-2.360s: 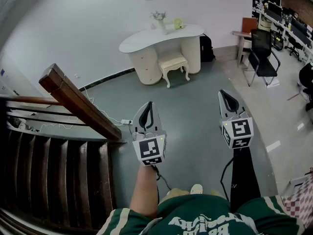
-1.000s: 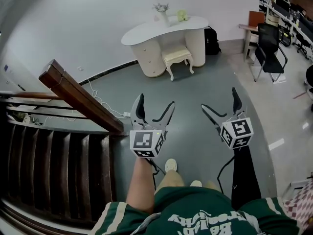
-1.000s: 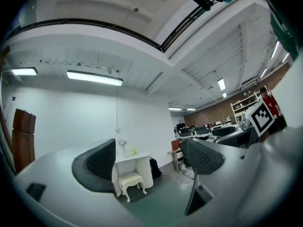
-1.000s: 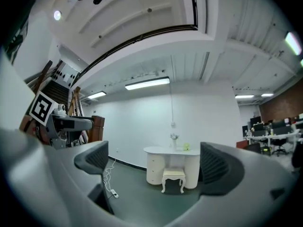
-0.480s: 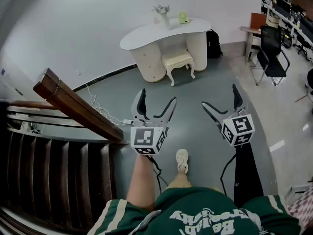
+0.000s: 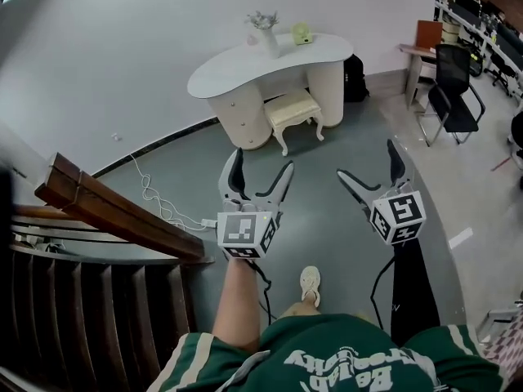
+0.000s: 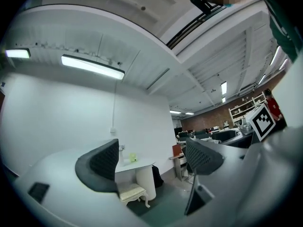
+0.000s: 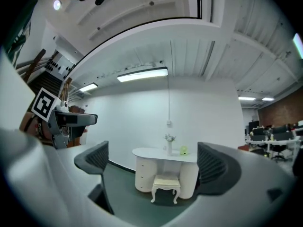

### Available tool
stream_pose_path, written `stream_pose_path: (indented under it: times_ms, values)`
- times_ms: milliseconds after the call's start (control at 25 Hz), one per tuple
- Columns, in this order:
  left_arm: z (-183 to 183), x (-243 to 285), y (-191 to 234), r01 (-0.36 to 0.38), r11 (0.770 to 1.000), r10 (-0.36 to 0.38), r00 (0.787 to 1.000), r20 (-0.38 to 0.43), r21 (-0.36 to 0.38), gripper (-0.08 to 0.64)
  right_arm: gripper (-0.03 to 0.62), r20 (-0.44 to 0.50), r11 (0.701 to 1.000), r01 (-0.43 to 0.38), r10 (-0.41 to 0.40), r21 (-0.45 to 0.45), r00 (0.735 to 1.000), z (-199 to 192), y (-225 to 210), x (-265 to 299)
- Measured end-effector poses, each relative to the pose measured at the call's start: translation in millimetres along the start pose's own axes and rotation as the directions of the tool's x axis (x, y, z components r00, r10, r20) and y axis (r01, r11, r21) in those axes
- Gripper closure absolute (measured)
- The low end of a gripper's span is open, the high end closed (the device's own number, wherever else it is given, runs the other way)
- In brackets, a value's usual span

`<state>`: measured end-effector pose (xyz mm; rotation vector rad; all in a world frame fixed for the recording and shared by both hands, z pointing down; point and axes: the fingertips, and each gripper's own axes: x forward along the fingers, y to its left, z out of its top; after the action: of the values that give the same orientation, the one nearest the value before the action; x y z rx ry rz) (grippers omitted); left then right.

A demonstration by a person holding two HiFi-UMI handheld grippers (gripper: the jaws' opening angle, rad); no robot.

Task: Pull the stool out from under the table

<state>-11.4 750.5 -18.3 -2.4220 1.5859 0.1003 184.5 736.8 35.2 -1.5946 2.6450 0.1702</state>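
Observation:
A small cream stool (image 6: 292, 110) with curved legs stands tucked under the white curved table (image 6: 270, 60) against the far wall. It also shows in the right gripper view as the stool (image 8: 165, 183) below the table (image 8: 163, 154), and in the left gripper view as the stool (image 7: 130, 191). My left gripper (image 6: 258, 174) is held open in the air, well short of the stool. My right gripper (image 6: 372, 167) is open too, off to the right. Neither holds anything.
A wooden stair rail (image 6: 114, 211) and dark steps (image 6: 98, 317) lie at the left. A cable (image 6: 155, 194) runs along the grey floor. A black office chair (image 6: 453, 84) and desks stand at the right. A vase (image 6: 265, 31) and green object (image 6: 301, 33) sit on the table.
Both grippers went from shut to open. I have walked forward off the stairs toward the table, which now looks closer; the rail has slid left.

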Motion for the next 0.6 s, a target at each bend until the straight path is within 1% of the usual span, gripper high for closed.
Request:
stream_pose_path:
  times_ms: [160,320,600]
  values:
    - [-17.8,40.7,38.0,0.014,1.000,-0.014,1.000,-0.021,-0.014,0.112,-0.002,-0.005,1.000,0.026,-0.026,-0.001,1.000,-0.4,-9.2,52.5]
    - [-34.5,73.9,75.2,0.028,0.999,-0.029,0.999,-0.025,-0.034,0.113,-0.002,-0.025,0.999,0.030,-0.031,-0.024,0.999,-4.3,-10.1,101.6]
    - [-54.8,111.4,116.6,0.037,0.997,-0.039,0.999,-0.027,-0.069,0.114,-0.002,-0.063,0.999,0.033,-0.035,-0.036,0.997,-17.4,-13.2,154.1]
